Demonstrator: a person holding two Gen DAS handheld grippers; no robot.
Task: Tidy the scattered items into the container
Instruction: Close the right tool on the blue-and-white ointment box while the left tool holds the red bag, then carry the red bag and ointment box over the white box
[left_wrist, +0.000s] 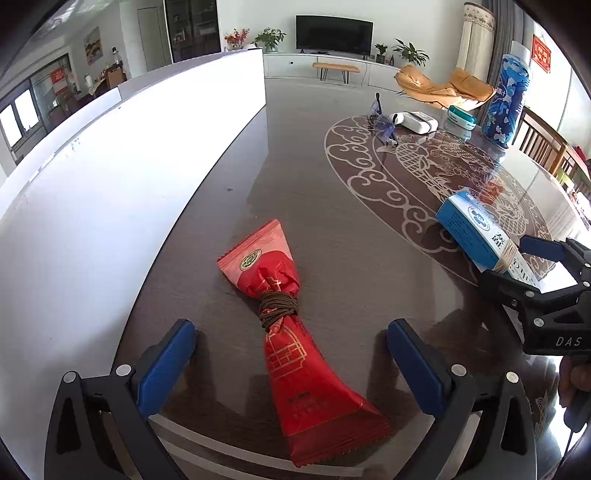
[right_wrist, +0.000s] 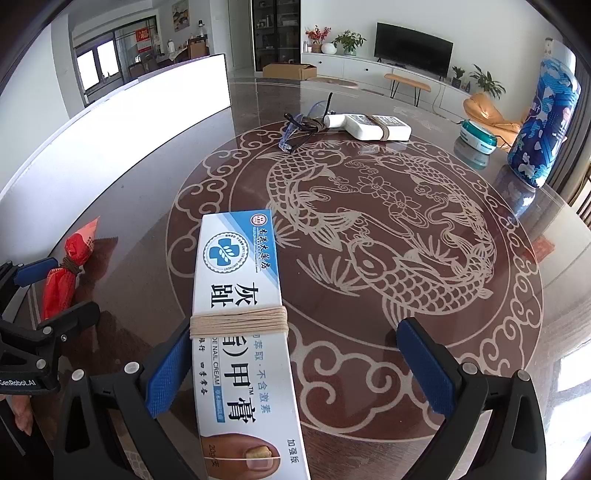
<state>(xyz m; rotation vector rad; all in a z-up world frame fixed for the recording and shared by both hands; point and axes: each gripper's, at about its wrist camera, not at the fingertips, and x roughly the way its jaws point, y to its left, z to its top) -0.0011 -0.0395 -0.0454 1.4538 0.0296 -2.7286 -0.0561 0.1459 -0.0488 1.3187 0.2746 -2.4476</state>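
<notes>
Hovering my left gripper (left_wrist: 291, 363) wide over the red packet (left_wrist: 288, 325) between its jaws, right gripper (right_wrist: 295, 369) wide around the cream box (right_wrist: 240, 314), on the glossy fish-patterned table (right_wrist: 406, 240), living room beyond.

On the round table (right_wrist: 480, 332) you have one red snack packet (left_wrist: 295, 354) bound with brown cord, one blue-and-white cream box (right_wrist: 243, 332) wrapped with pale string, one pair of clear glasses (right_wrist: 306, 123), one white handheld device (right_wrist: 369, 125), one teal-and-white case (right_wrist: 478, 134) and one tall blue patterned canister (right_wrist: 546, 125). At the table's far left edge you have one white container (left_wrist: 92, 192).
</notes>
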